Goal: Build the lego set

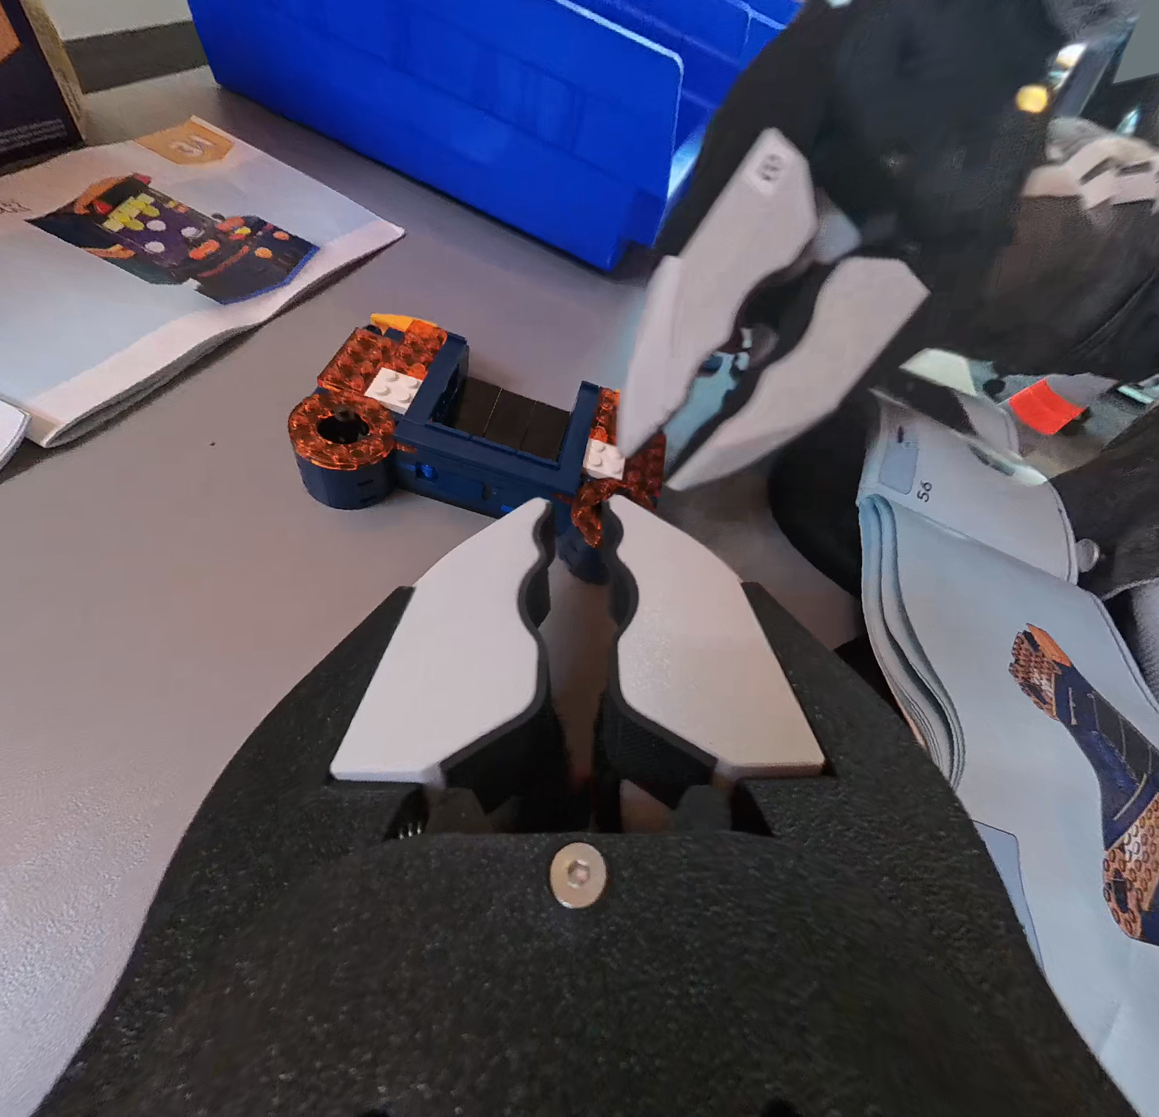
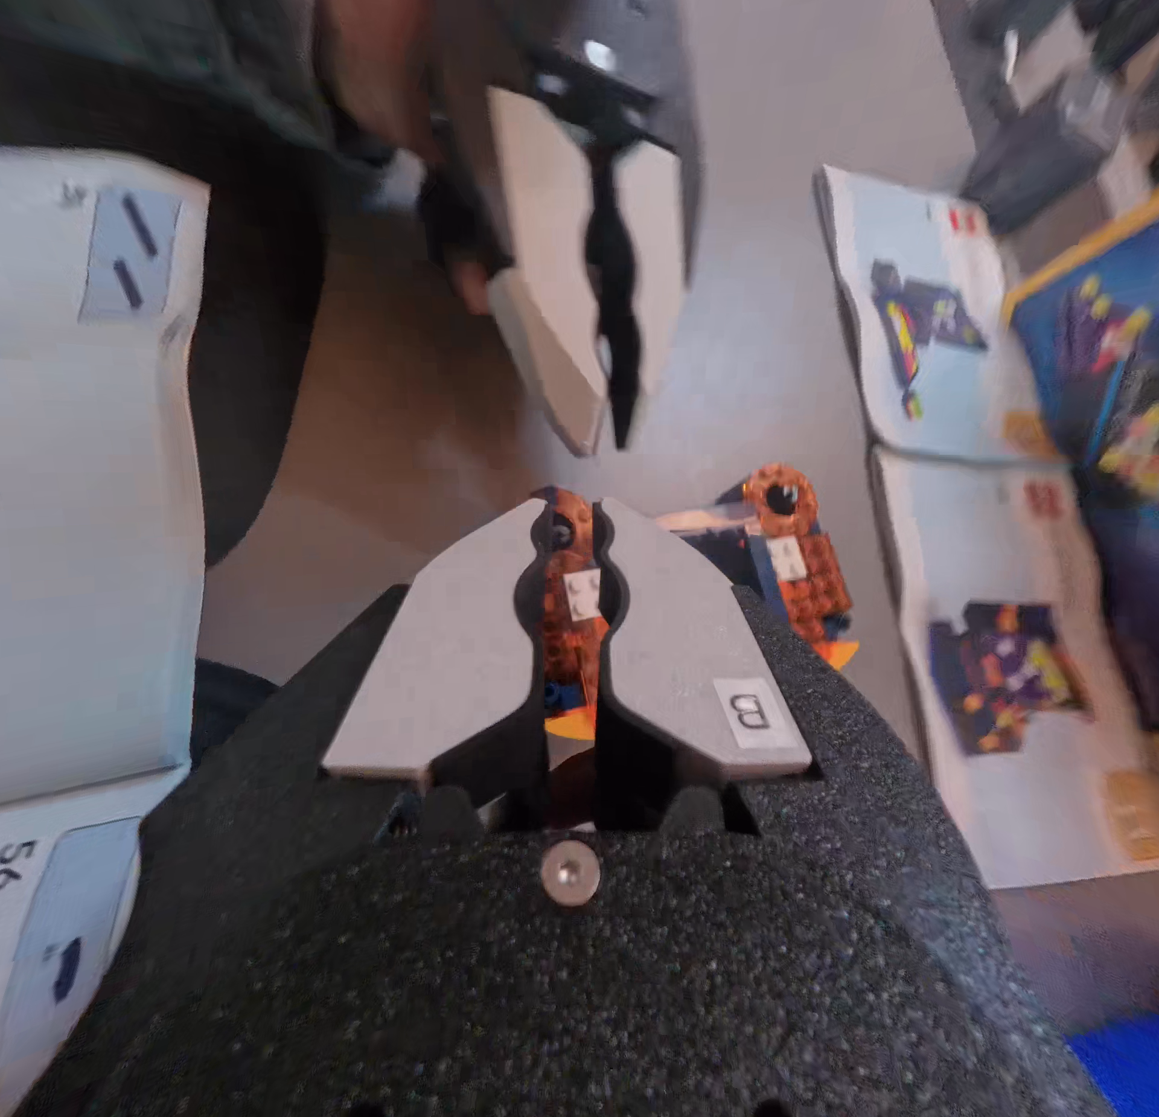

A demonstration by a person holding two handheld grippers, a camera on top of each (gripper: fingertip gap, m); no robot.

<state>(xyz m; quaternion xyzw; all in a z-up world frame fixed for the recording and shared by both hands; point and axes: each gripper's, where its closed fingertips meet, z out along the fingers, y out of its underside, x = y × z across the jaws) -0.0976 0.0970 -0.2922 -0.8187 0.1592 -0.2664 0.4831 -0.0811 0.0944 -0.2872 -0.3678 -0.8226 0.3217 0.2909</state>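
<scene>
The lego model [image 1: 495,422] is a dark blue U-shaped frame with black tiles, orange studded plates and round orange ends, lying on the grey table [image 1: 157,585]. My left gripper [image 1: 582,513] is nearly shut, with only a thin gap, its tips over the model's near round end; I see nothing gripped. My right gripper [image 1: 655,463] comes down from the upper right, tips on the white and orange plates of the model's right arm. In the right wrist view my right gripper [image 2: 574,506] is nearly shut above that arm [image 2: 567,604]. The left gripper [image 2: 599,444] hangs just beyond it.
A blue plastic bin [image 1: 439,83] stands behind the model. A folded instruction booklet [image 1: 157,259] and a dark box [image 1: 31,52] lie at the left. An open instruction book [image 1: 1003,679] lies at the right. A person's hand [image 2: 376,52] holds the left gripper. My left and right fingertips are right by each other.
</scene>
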